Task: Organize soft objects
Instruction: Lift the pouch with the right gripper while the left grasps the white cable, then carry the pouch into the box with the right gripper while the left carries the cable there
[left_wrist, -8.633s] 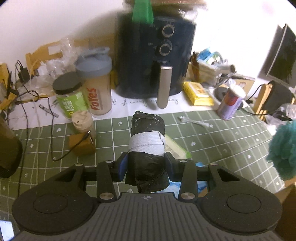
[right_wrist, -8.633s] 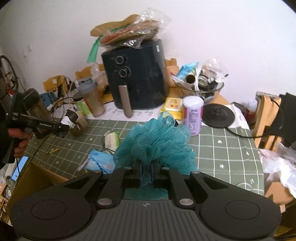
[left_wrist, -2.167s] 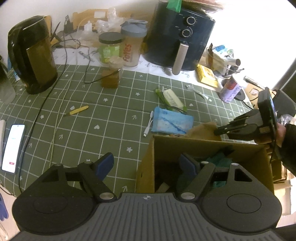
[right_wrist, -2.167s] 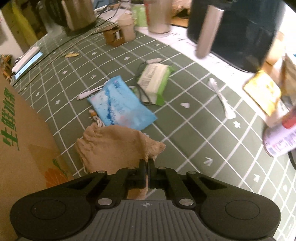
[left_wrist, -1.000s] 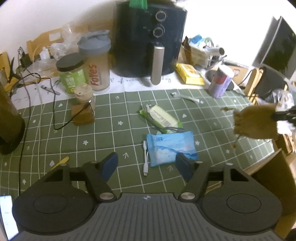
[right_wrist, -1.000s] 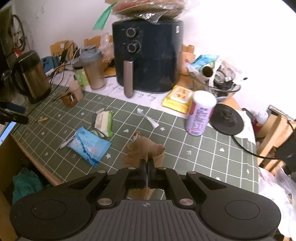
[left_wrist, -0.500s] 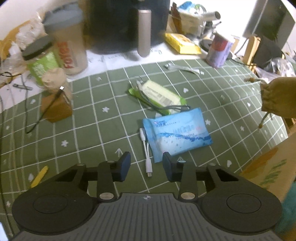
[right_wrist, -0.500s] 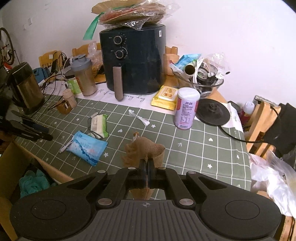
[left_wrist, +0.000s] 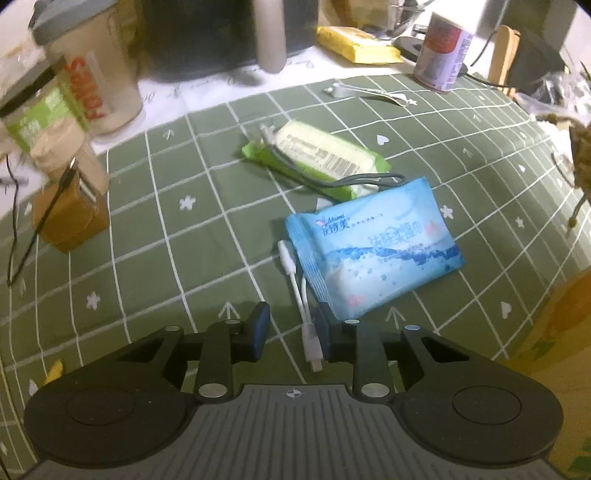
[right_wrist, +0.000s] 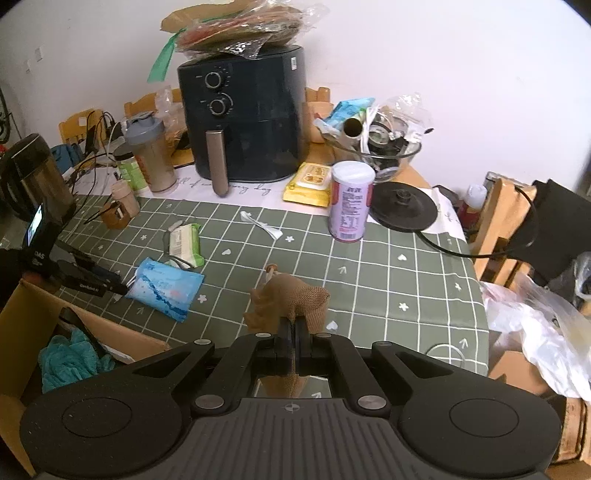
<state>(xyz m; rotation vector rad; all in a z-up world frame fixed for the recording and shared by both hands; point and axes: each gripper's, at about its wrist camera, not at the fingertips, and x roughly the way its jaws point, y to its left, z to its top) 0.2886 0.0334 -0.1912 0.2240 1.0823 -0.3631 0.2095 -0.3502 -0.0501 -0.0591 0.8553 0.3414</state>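
Note:
A blue tissue pack (left_wrist: 373, 251) lies on the green checked tablecloth (left_wrist: 166, 229), with a white adapter cable (left_wrist: 308, 332) along its left edge. My left gripper (left_wrist: 291, 328) hovers low over that edge, jaws closing. The cable's plug end lies between the blue fingers (left_wrist: 258, 326); nothing is pressed. From the right wrist view, the left gripper (right_wrist: 120, 290) points at the blue pack (right_wrist: 166, 288). My right gripper (right_wrist: 294, 332) is shut on a tan burlap pouch (right_wrist: 291, 299), held above the table's front edge. The pouch (left_wrist: 581, 158) shows at the left view's right edge.
A green wipes pack (left_wrist: 317, 158) with a grey cord lies behind the blue pack. An open cardboard box (right_wrist: 92, 325) below the table edge holds a teal loofah (right_wrist: 70, 358). At the back stand an air fryer (right_wrist: 243, 122), a shaker bottle (right_wrist: 151, 155) and a purple can (right_wrist: 349, 201).
The left gripper has dropped toward the table and closed in on the blue pack's left edge, its jaws narrowing. The right gripper drifted sideways, still holding the pouch.

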